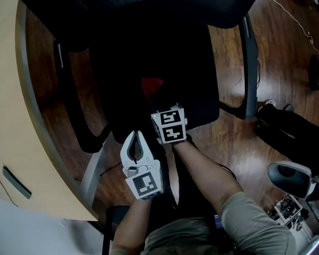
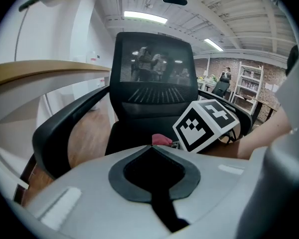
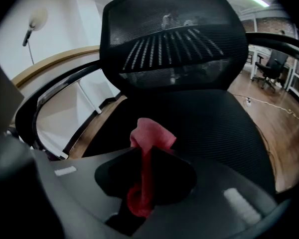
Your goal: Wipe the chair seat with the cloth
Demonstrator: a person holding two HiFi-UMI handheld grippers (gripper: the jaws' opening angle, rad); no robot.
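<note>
Jaws of my right gripper [image 3: 148, 152] pinch the red cloth [image 3: 150, 132], with the seat [image 3: 217, 128] dead ahead mid-frame. My left gripper [image 2: 152, 148] is shut and empty, lower down.

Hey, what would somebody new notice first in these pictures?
A bright red cloth pinched in the right tool, over the middle of the black chair seat. The left tool hangs shut and empty beside it, by the seat's front edge.
</note>
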